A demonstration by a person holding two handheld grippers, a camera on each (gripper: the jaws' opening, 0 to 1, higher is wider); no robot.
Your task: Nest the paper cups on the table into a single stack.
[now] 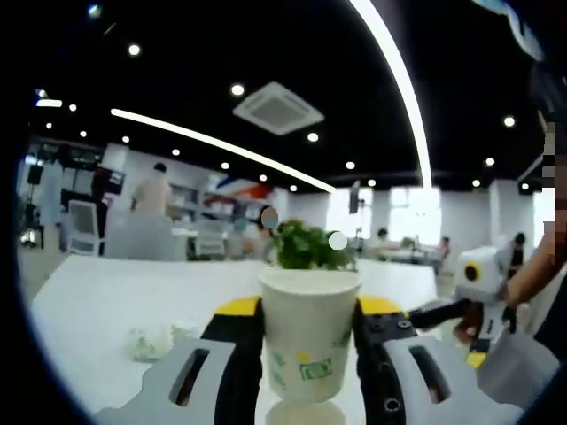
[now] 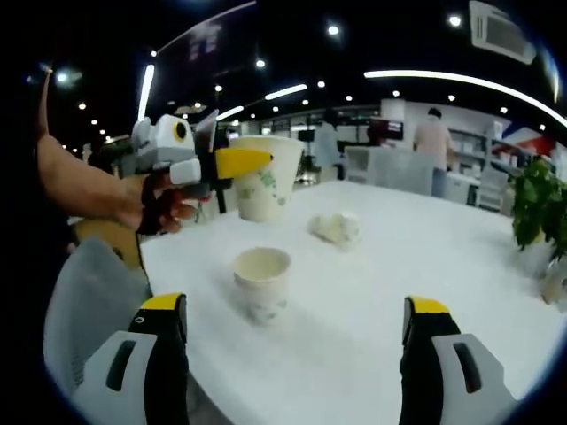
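In the left gripper view a white paper cup with green print (image 1: 307, 336) stands upright between the yellow-tipped jaws of my left gripper (image 1: 307, 310), held above a second cup's rim (image 1: 306, 414). In the right gripper view that same held cup (image 2: 263, 180) hangs in the left gripper (image 2: 232, 164), lifted over the table and gripped by a person's hand. A second, upright open cup (image 2: 262, 281) stands on the white table (image 2: 425, 266) below it. My right gripper (image 2: 292, 314) is open near the table's edge with nothing between its jaws.
A crumpled white paper (image 2: 335, 227) lies on the table beyond the cups, also seen as crumpled paper (image 1: 151, 341). A potted green plant (image 2: 539, 205) stands at the right edge. A grey chair back (image 2: 89, 292) is at the left. People and furniture are far behind.
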